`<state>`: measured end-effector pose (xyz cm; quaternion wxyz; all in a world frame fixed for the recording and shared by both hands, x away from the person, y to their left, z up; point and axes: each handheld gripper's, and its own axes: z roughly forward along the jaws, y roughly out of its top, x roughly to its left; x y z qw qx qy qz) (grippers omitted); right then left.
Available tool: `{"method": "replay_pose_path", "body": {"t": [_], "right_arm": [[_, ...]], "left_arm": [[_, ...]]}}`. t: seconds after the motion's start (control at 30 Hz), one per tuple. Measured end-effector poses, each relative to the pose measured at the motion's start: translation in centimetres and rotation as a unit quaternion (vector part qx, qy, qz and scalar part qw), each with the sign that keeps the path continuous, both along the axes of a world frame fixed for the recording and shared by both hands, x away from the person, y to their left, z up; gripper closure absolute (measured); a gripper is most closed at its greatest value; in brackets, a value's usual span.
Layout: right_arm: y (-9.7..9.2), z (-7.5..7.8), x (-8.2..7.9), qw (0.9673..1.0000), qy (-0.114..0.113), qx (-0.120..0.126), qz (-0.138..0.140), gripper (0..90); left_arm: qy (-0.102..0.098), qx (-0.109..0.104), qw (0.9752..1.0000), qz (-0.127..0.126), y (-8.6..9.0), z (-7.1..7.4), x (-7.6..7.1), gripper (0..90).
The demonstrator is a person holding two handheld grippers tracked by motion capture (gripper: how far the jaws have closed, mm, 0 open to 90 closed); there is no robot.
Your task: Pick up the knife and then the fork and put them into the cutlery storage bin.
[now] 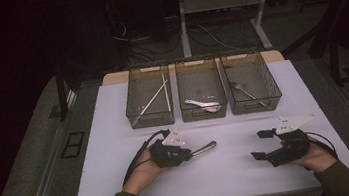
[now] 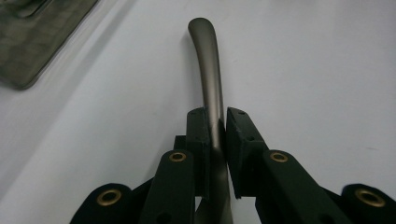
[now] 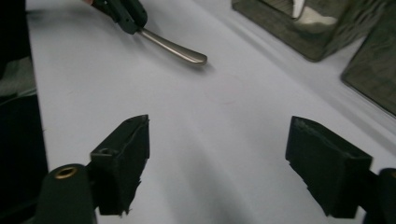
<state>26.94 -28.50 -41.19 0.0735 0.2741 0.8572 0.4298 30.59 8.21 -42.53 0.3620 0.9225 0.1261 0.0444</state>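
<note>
High view gives me the tabletop [image 1: 121,175] with three far bins [image 1: 202,94] already holding chopsticks, spoons and a fork, so I judge sorting is partly done. My left hand-held gripper [image 2: 216,122] clamps a metal utensil handle [image 2: 208,70] low over the near-left tabletop, not yet binned; my right hand-held gripper [image 3: 217,163] is wide open, empty.

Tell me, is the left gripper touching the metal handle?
Touching. In the left gripper view, the left gripper has both jaws pressed against the metal utensil handle, with no gap.
</note>
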Motion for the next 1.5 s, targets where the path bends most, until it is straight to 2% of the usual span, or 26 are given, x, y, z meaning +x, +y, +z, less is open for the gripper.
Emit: {"method": "replay_pose_path", "body": {"t": [0.27,0.43,0.57,0.63,0.77,0.97,1.03,1.07,1.2,1.23,1.27,1.33,1.37,1.43,1.5], "right_arm": [[1.8,1.8,0.3,0.9976,-0.008,-0.024,0.064,18.8],[3.8,2.3,0.5,0.9936,-0.005,-0.045,0.103,19.6],[5.8,2.1,0.9,0.9873,-0.001,-0.066,0.145,26.8],[6.8,2.0,1.1,0.9808,-0.009,-0.087,0.175,31.0],[9.0,1.7,1.2,0.9700,-0.008,-0.104,0.220,41.2],[11.8,0.9,1.0,0.9552,0.006,-0.138,0.262,54.9],[12.5,0.7,0.9,0.9528,0.016,-0.141,0.268,60.7],[12.8,0.6,0.9,0.9508,0.017,-0.144,0.274,62.8],[13.7,0.3,0.8,0.9469,0.016,-0.159,0.279,67.9],[13.9,0.2,0.9,0.9450,0.013,-0.162,0.284,70.2],[14.0,0.2,0.8,0.9443,0.014,-0.164,0.285,72.9],[14.3,0.1,0.8,0.9426,0.013,-0.169,0.288,76.8],[14.3,0.1,0.7,0.9425,0.014,-0.169,0.288,77.4],[14.4,0.1,0.7,0.9399,0.014,-0.174,0.294,78.0],[14.4,0.1,0.5,0.9401,0.020,-0.174,0.292,78.3]], "left_arm": [[-0.001,-0.012,0.9993,-0.036,-1.0,1.0,-1.3,79.5],[-0.004,-0.012,0.9982,-0.058,-1.9,1.5,-2.1,79.6],[-0.011,-0.011,0.9964,-0.084,-2.6,1.9,-2.7,79.5],[-0.011,-0.010,0.9955,-0.094,-3.0,2.1,-3.1,79.5],[-0.015,-0.007,0.9936,-0.112,-3.8,2.3,-3.6,79.5],[-0.027,-0.003,0.9912,-0.129,-4.4,2.5,-4.0,79.5],[-0.022,-0.005,0.9917,-0.127,-4.4,2.5,-4.1,79.5],[-0.023,-0.006,0.9917,-0.126,-4.4,2.5,-4.1,79.5],[-0.024,-0.009,0.9913,-0.129,-4.4,2.5,-4.1,79.5],[-0.025,-0.009,0.9912,-0.129,-4.4,2.5,-4.1,79.5],[-0.026,-0.004,0.9906,-0.134,-4.4,2.6,-4.1,79.5],[-0.024,-0.007,0.9910,-0.132,-4.5,2.6,-4.2,79.5],[-0.030,0.007,0.9891,-0.144,-4.4,2.7,-4.1,79.5],[-0.032,0.008,0.9885,-0.147,-4.5,2.6,-4.1,79.5],[-0.033,0.008,0.9880,-0.151,-4.5,2.6,-4.1,79.4]]}}
